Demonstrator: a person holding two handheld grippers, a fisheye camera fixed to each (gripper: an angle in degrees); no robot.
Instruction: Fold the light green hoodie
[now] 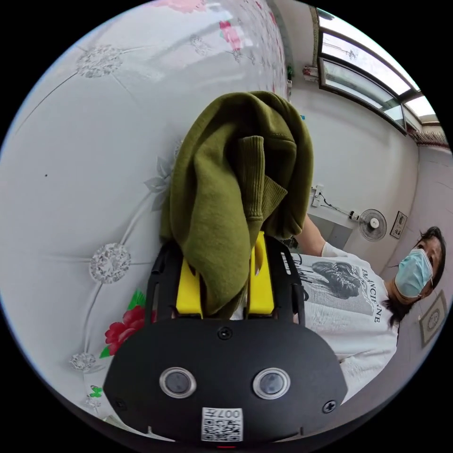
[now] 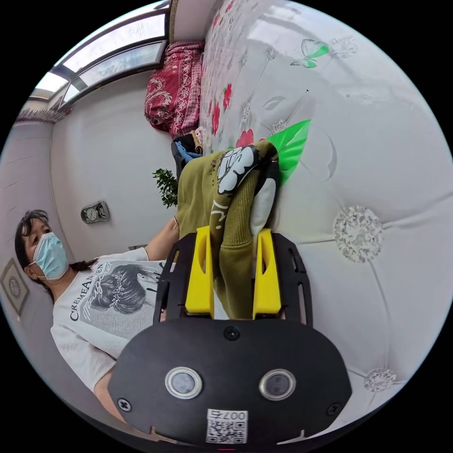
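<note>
The hoodie bunches between the yellow jaws of the left gripper, both clamped on its olive cloth, a ribbed cuff just beyond the tips. The right gripper likewise pinches a ribbed, printed fold of it. Behind both jaws: a tufted white panel and a person in a printed shirt.

I see a home bedroom: white tufted flower-printed headboard, round wall fan, red patterned quilt, potted plant

White tufted panel (flower-printed), bright windows, wall fan.
</note>
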